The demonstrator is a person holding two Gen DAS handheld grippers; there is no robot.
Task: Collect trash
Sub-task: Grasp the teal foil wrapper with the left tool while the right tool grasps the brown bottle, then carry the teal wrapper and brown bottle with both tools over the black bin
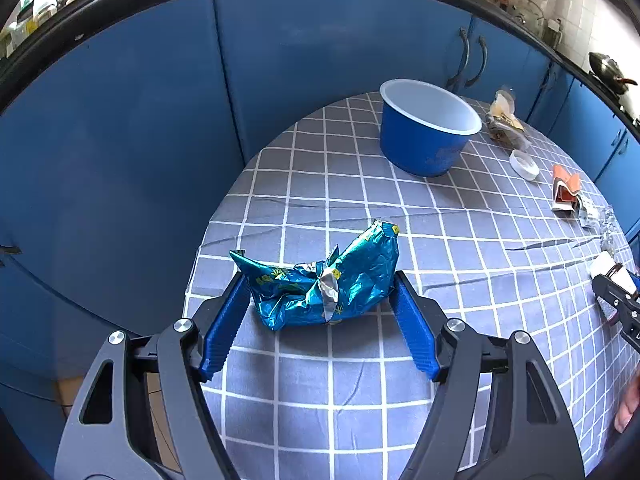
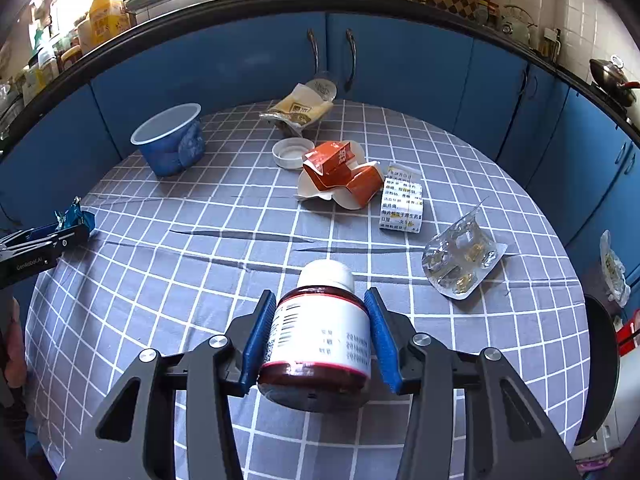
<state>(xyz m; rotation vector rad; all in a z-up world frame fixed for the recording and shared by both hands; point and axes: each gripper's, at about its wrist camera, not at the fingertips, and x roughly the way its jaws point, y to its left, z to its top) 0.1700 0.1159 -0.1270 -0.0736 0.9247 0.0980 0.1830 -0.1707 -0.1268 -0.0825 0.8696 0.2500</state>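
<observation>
On the checked tablecloth (image 2: 200, 280), right tool (image 2: 318, 300) clamps a pill bottle (image 2: 320, 332).

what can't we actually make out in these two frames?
- Pill bottle contents, right wrist view: dark glass and label hide them.
- Blue bowl interior, both views: the near wall hides the bottom.
- Foil wrapper, left wrist view: whether the left gripper pads press it; crumpled edges cover the contact.
- Right gripper, left wrist view: cut off by the frame edge.
</observation>
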